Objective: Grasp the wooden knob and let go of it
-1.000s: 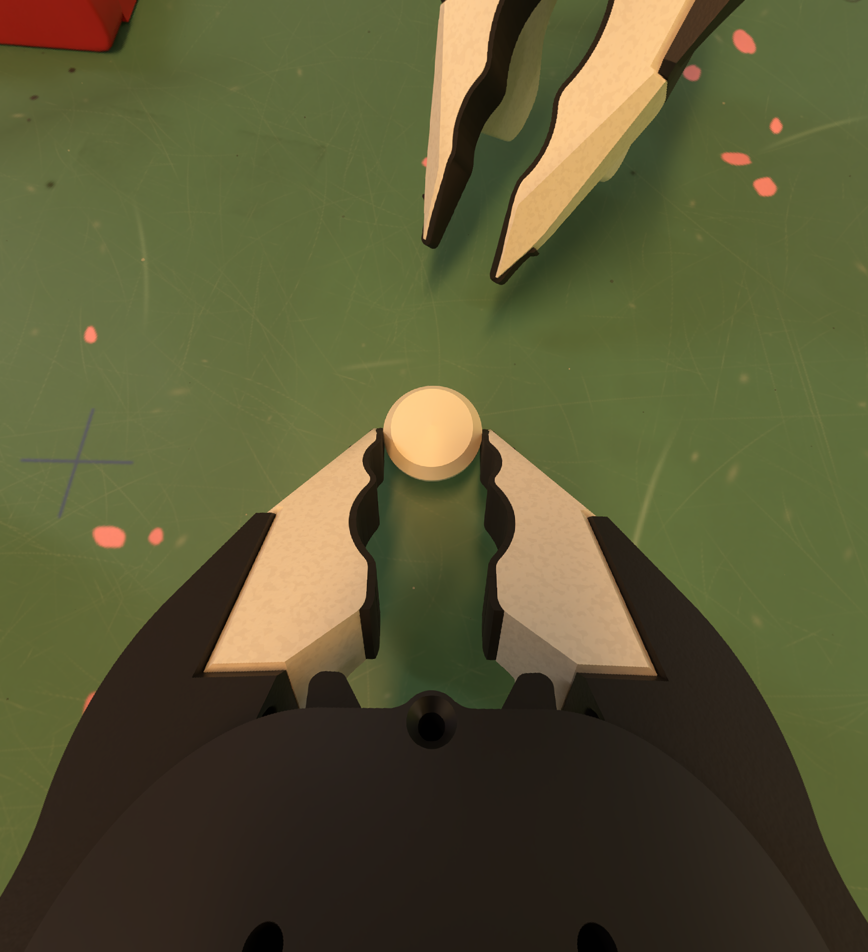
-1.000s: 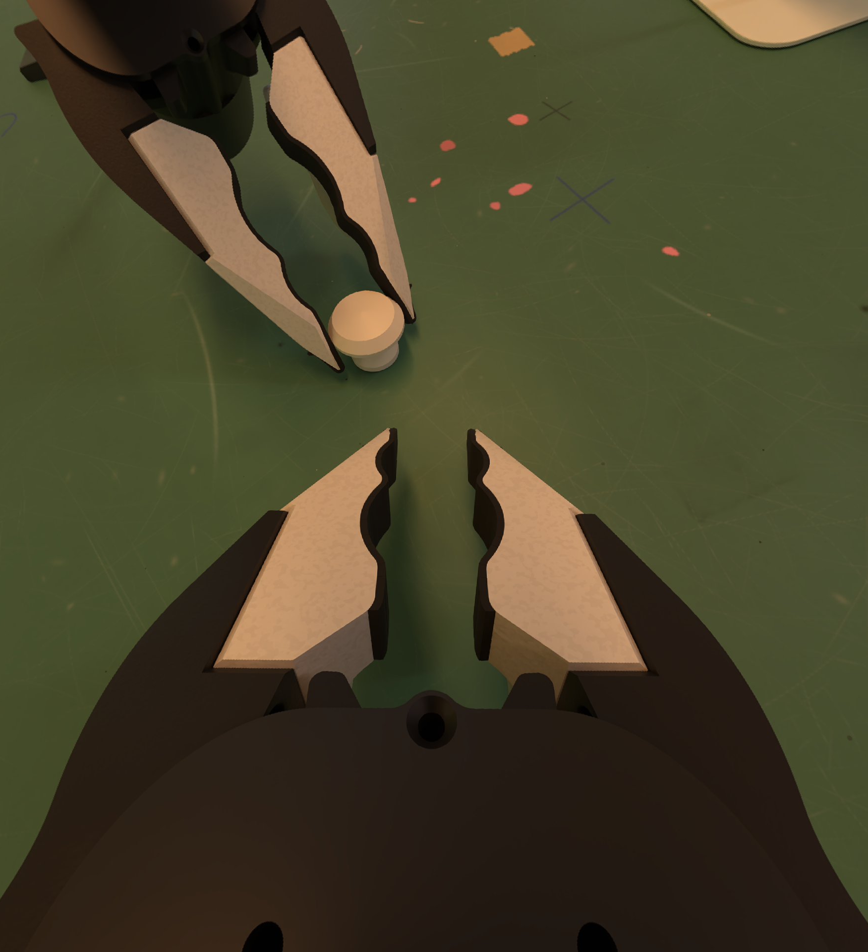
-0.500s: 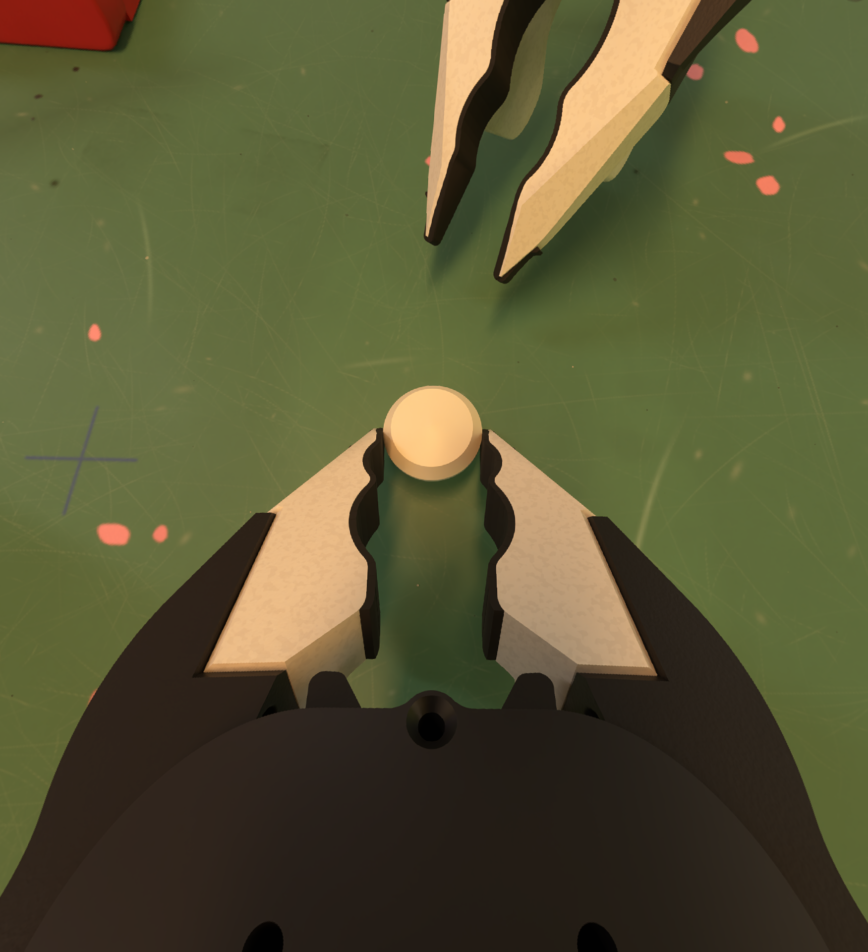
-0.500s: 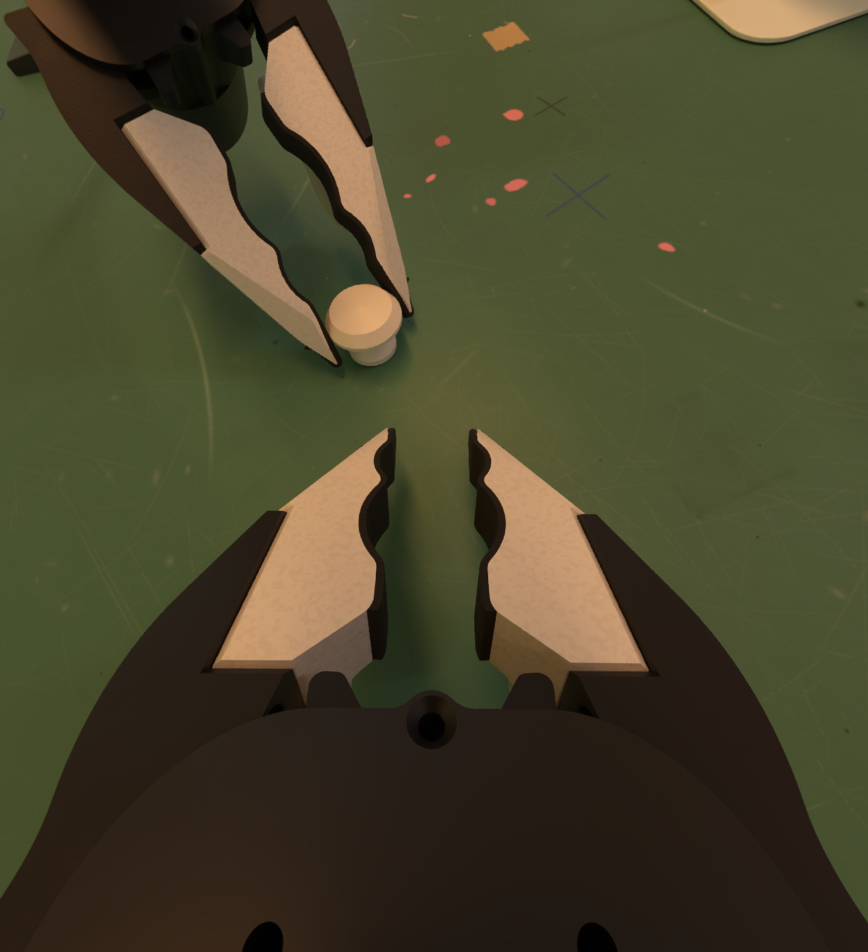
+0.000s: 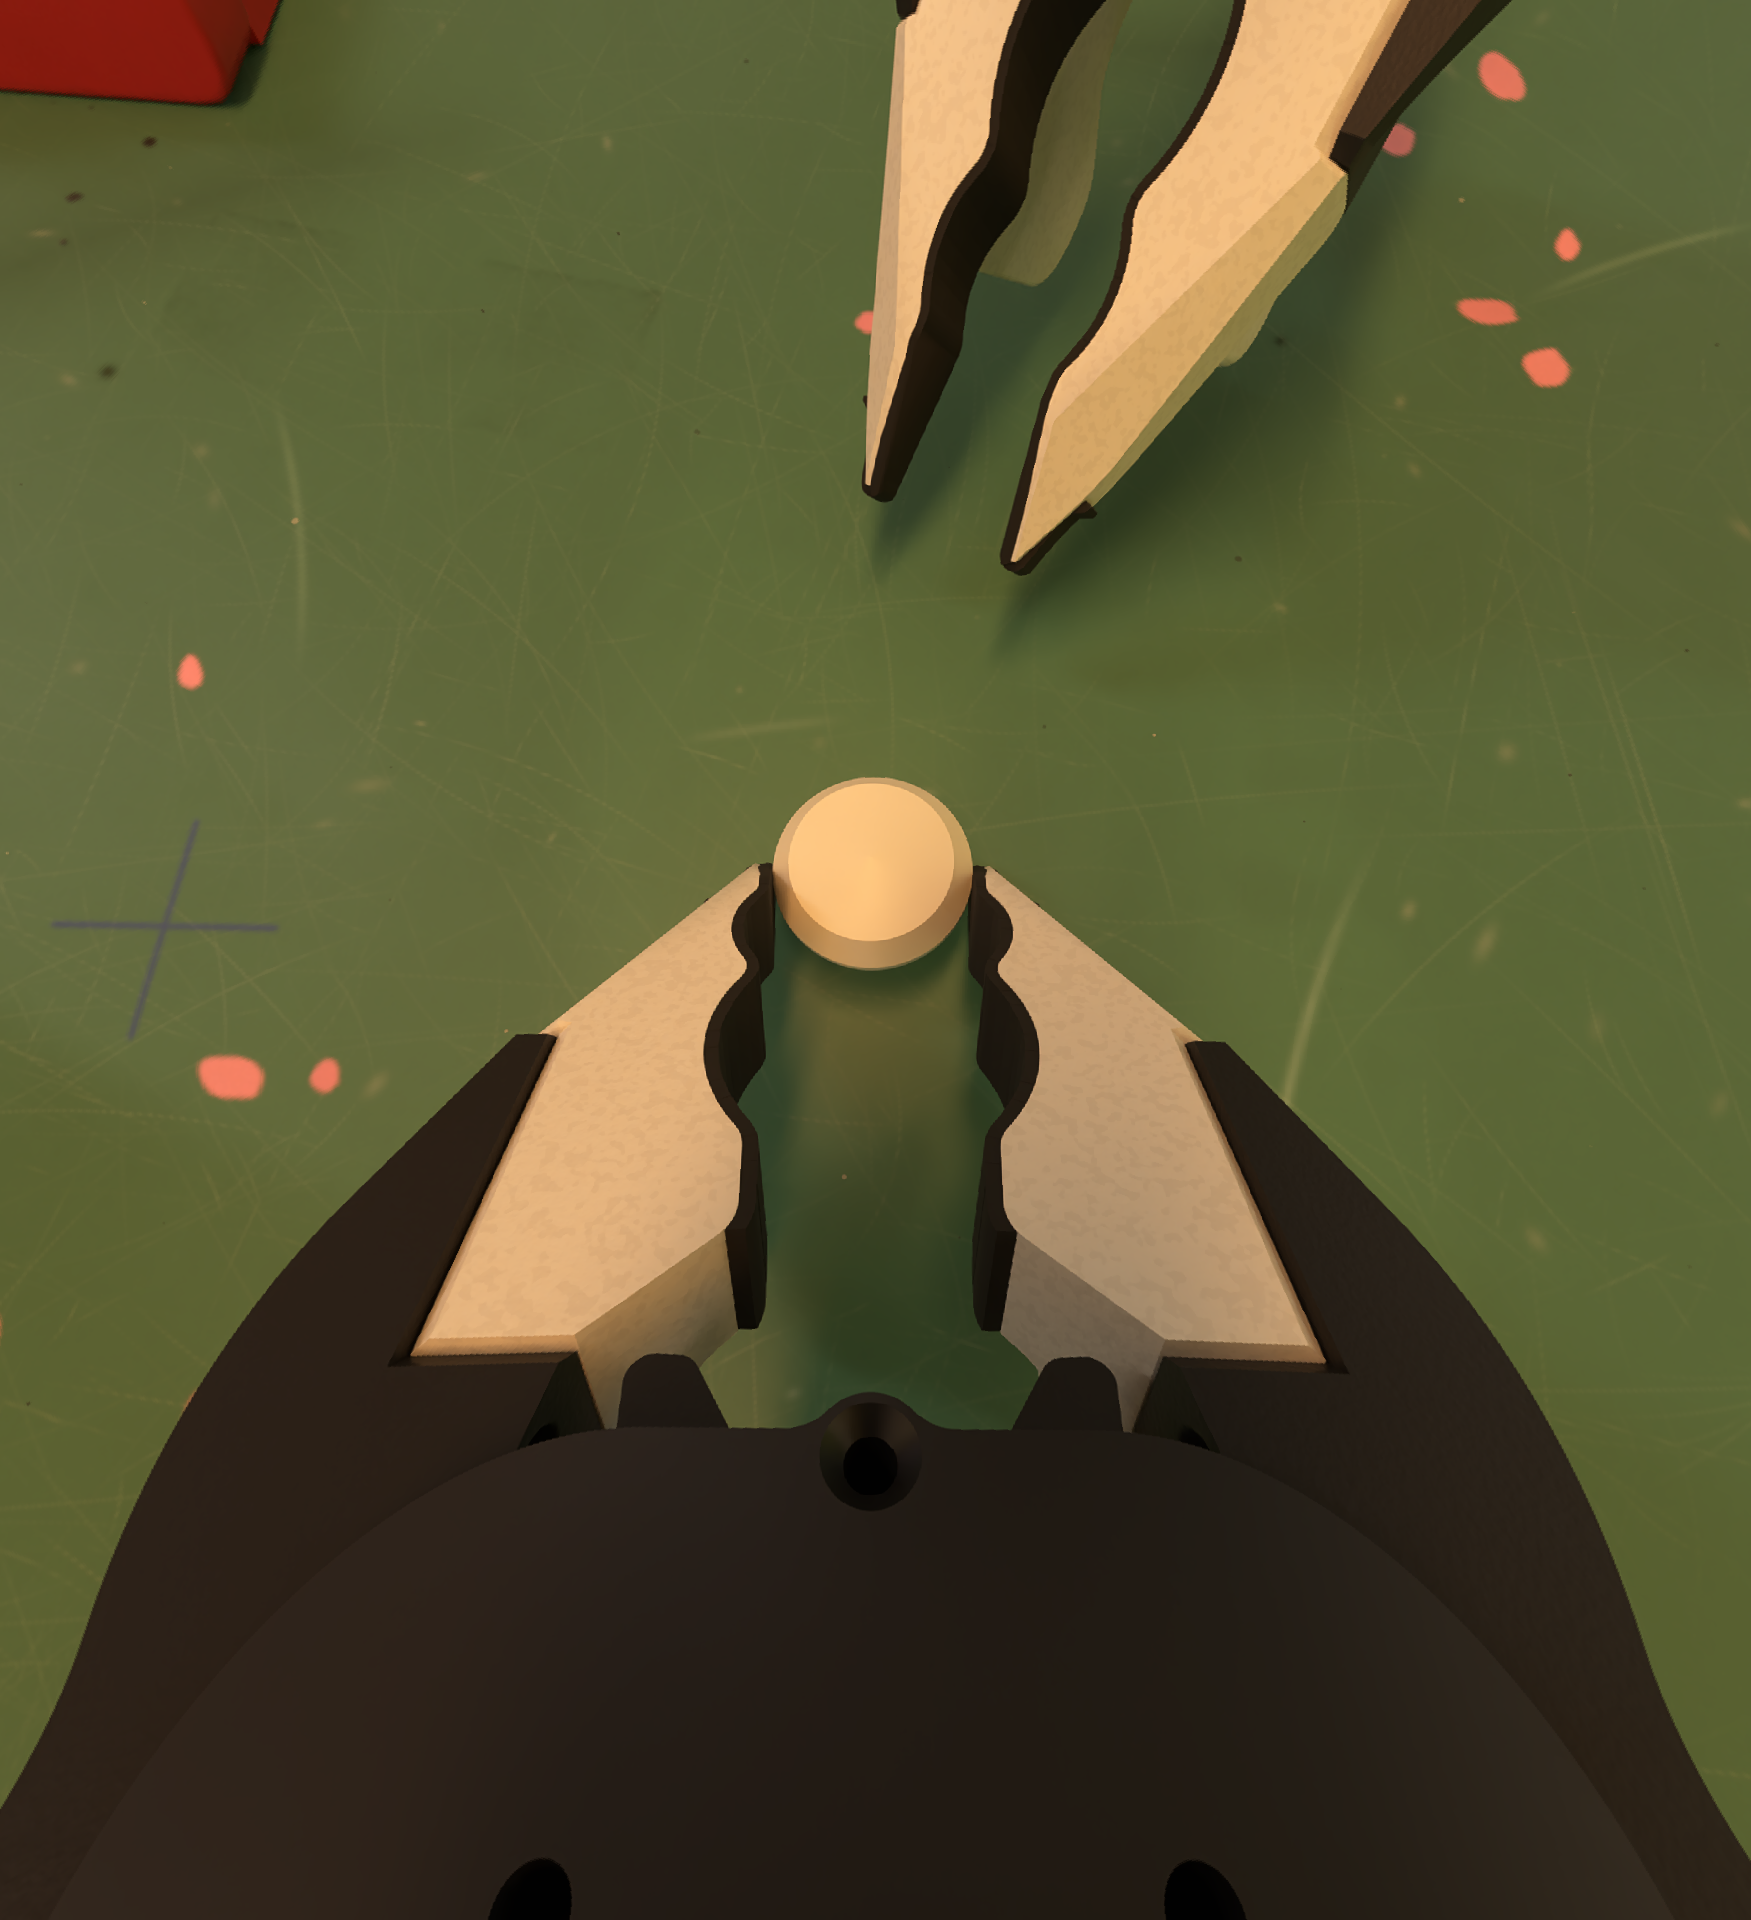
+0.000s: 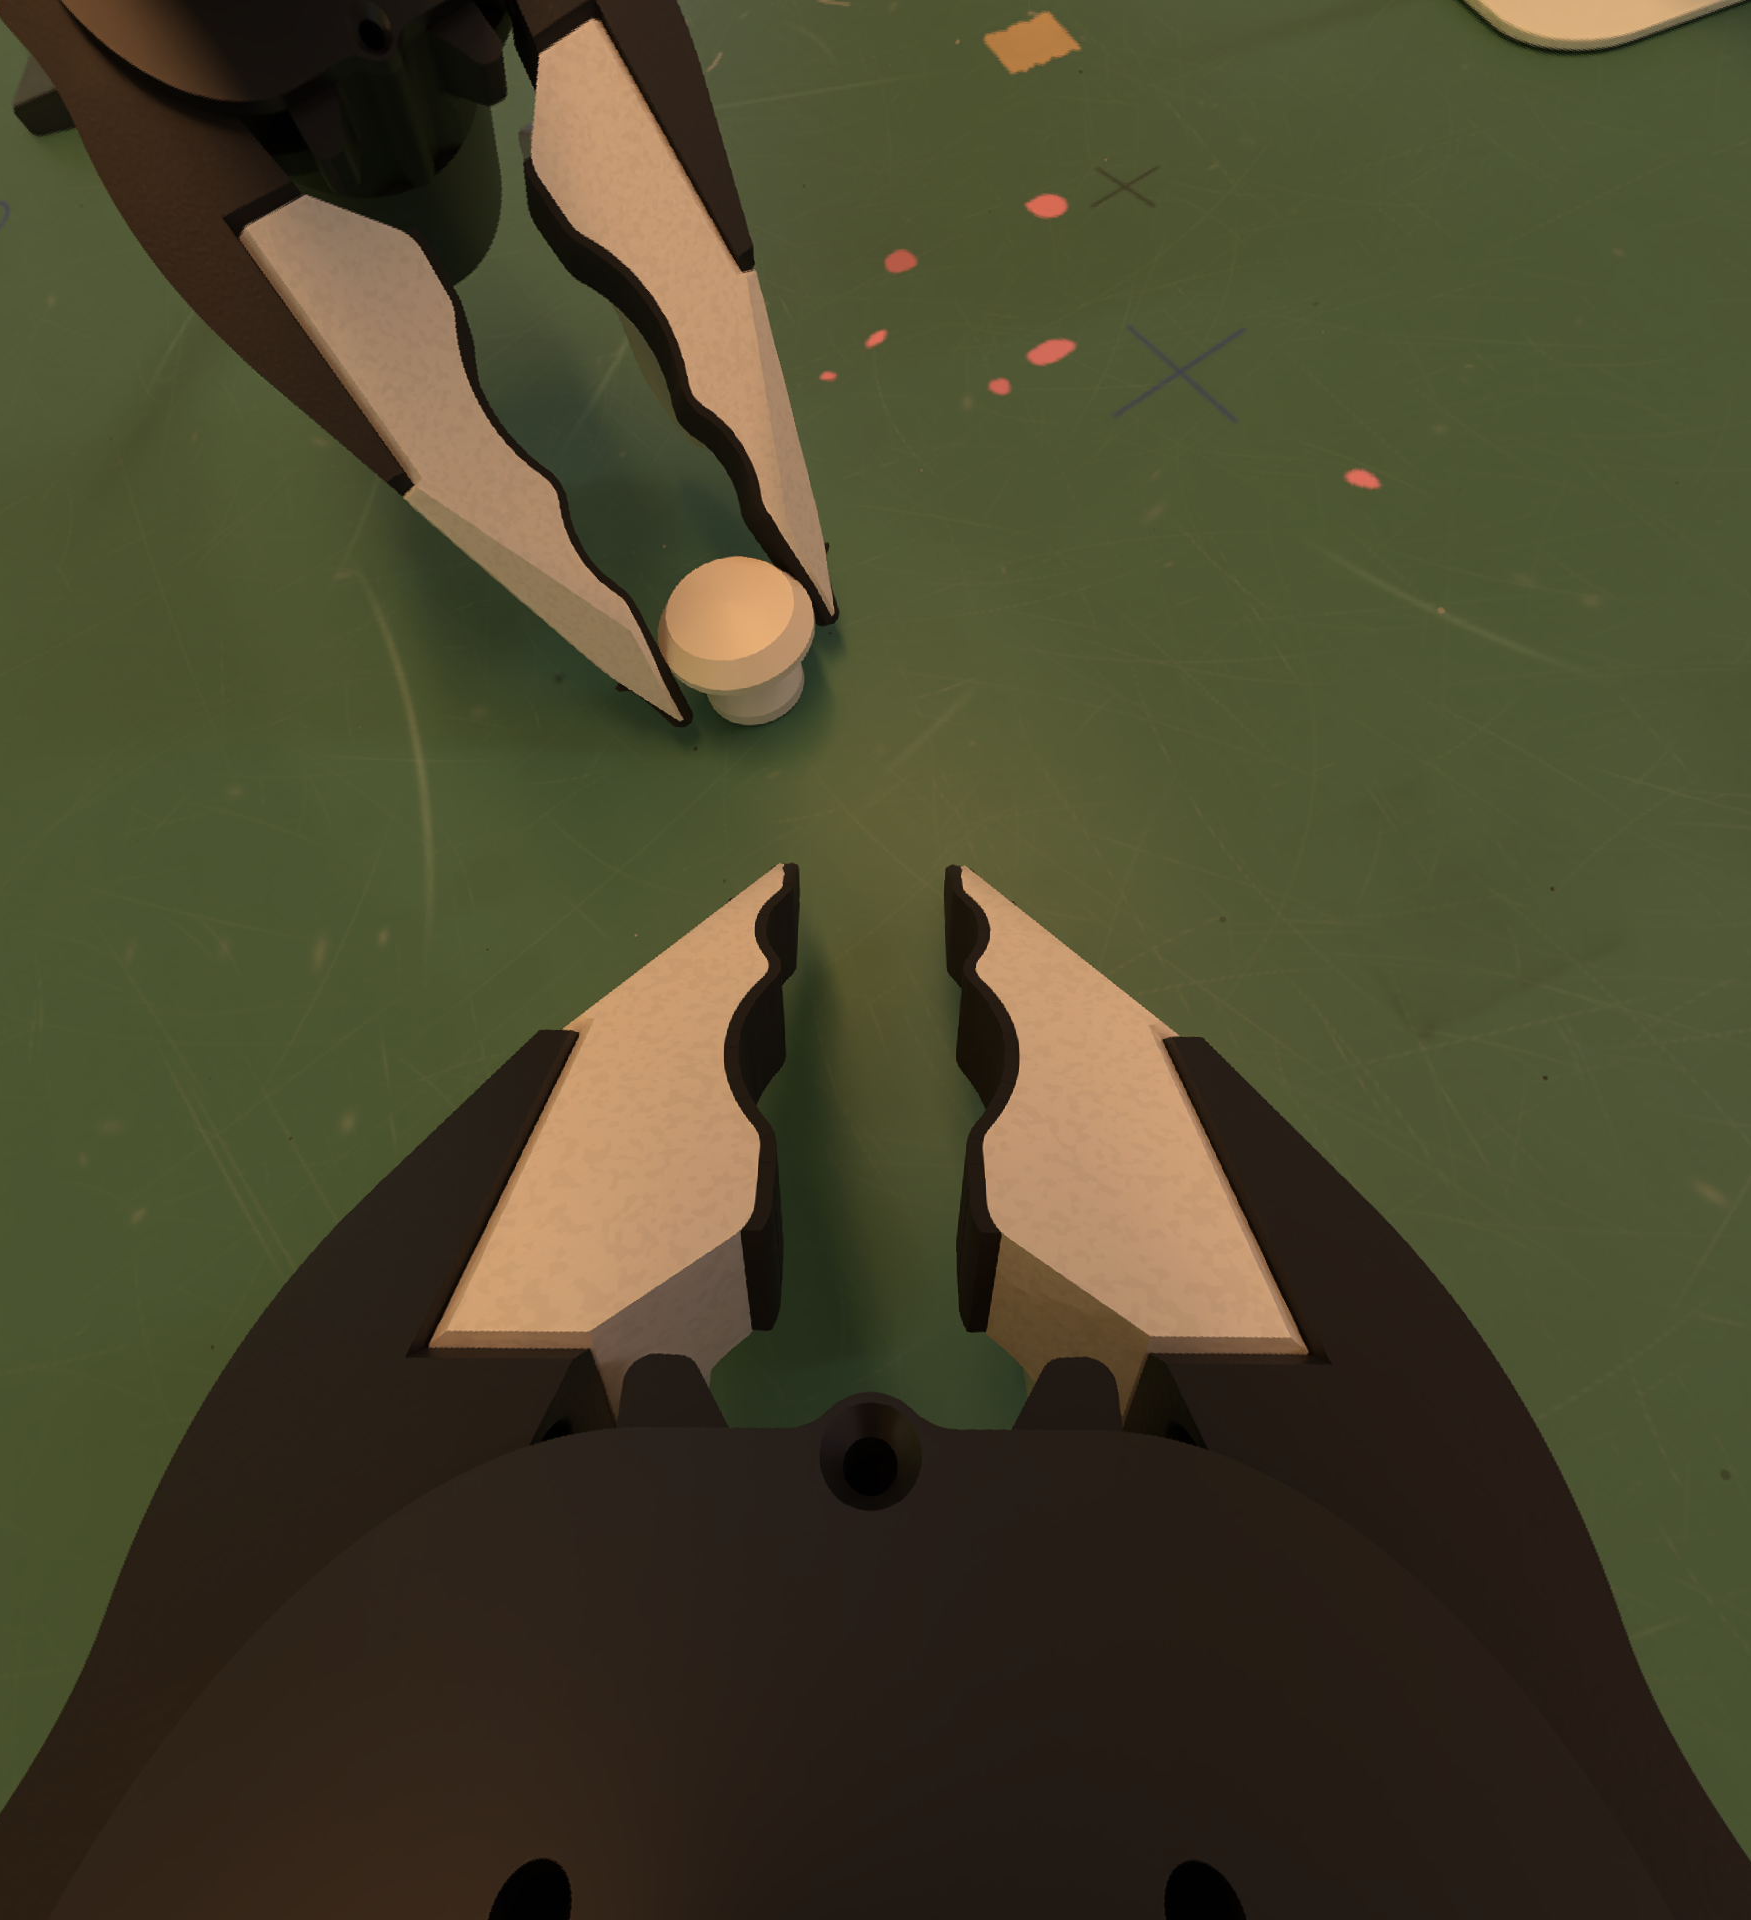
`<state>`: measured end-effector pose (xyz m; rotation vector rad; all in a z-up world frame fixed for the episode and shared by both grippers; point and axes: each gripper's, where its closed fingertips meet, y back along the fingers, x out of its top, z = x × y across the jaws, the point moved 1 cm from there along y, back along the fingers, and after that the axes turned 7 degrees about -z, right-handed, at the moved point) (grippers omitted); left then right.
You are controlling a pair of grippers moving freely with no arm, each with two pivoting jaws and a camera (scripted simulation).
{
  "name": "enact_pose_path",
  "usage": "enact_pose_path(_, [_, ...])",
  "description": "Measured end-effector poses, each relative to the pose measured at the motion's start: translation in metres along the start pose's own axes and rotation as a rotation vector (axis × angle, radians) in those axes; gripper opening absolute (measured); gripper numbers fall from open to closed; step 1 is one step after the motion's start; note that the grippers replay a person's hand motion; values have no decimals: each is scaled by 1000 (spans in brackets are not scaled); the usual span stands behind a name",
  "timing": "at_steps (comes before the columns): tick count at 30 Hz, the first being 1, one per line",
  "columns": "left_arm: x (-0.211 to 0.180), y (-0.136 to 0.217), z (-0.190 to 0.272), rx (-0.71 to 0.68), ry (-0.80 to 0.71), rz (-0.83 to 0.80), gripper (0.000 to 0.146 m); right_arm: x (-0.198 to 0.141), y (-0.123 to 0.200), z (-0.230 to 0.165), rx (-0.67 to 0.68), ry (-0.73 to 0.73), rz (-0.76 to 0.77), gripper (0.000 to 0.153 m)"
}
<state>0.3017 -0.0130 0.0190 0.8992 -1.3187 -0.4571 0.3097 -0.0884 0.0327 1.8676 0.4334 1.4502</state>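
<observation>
The wooden knob (image 5: 871, 868) is pale and round-capped. It stands upright on its short stem on the green mat (image 5: 435, 520). My left gripper (image 5: 871, 881) is shut on it, with both fingertips touching the sides of the cap. In the right wrist view the knob (image 6: 736, 623) sits between the left gripper's (image 6: 759, 665) tips, down at the mat. My right gripper (image 6: 871, 873) is open with a narrow gap and holds nothing. It hovers a short way from the knob, facing it, and also shows in the left wrist view (image 5: 952, 530).
A red block (image 5: 71, 42) lies at the far left corner of the left wrist view. A cream flat object (image 6: 1619, 16) and a tan patch (image 6: 1032, 42) lie at the top of the right wrist view. The mat bears red specks and drawn crosses.
Almost nothing. The left gripper stays closed on the knob. In the right wrist view the knob and left gripper have drifted slightly upward.
</observation>
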Motion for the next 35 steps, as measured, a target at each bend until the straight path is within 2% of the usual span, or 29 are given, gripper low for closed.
enact_pose_path(15, [-1, 1, 3, -28, -34, 2, 37, -4, -4, -6, 23, 24, -37, 28])
enact_pose_path(20, [-2, 2, 1, -35, -34, -1, 37, -5, -5, -7, 24, 30, -43, 42])
enact_pose_path(23, [-3, 2, 0, -31, -36, 0, 63, -5, -4, -6, 26, 23, -41, 48])
enact_pose_path(30, [-3, 3, 1, -23, -51, 6, 68, -5, -4, -6, 37, 17, -42, 48])
enact_pose_path(35, [3, 24, -4, -2, -43, 95, 73, -5, -1, -2, 8, 3, -33, 48])
